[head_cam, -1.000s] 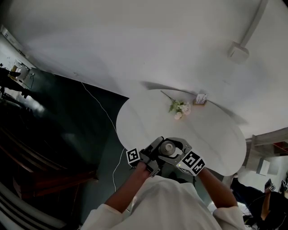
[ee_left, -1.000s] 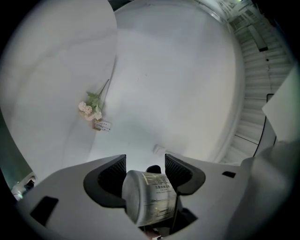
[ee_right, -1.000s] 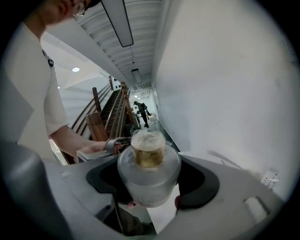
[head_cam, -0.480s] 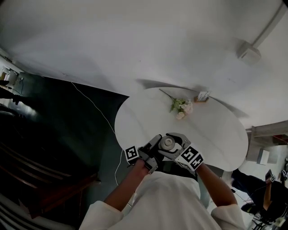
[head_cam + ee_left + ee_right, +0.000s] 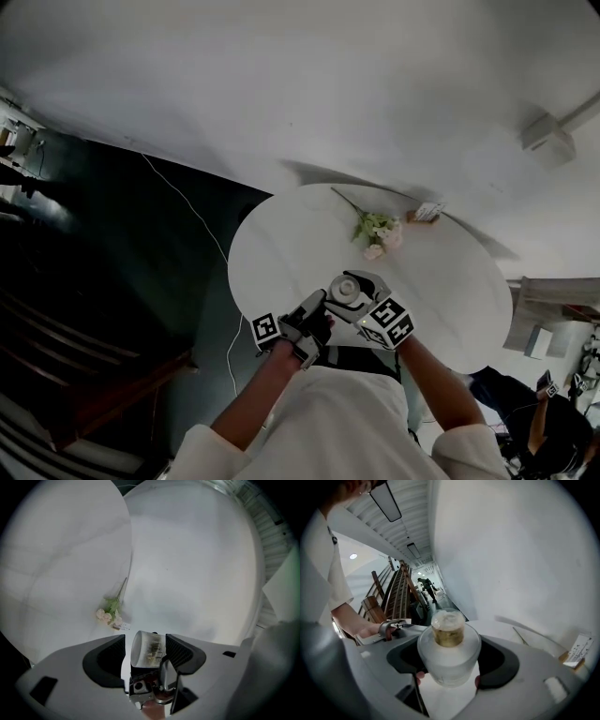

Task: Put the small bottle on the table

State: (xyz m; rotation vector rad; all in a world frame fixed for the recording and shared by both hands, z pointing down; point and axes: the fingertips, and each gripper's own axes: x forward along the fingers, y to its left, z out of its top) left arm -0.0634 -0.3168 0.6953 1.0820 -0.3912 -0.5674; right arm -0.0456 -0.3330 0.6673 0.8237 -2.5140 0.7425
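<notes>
Closest to the head camera, below the person's white shirt (image 5: 328,427), a grey gripper with a marker cube is held in each hand. The small frosted-glass bottle with a gold-coloured stopper (image 5: 448,641) is clamped between the black pads of the right gripper (image 5: 349,291). It is held stopper-up in the air over the near edge of the round white table (image 5: 450,281), not resting on it. The left gripper (image 5: 145,640) is held just beside it with its jaws spread apart. The bottle is seen in their gap, but no grip by them can be made out. Farther across the table a sprig of pale artificial flowers (image 5: 377,230) lies flat. Near the far rim a small white card (image 5: 427,214) is seen, and a white wall (image 5: 328,94) rises behind.
</notes>
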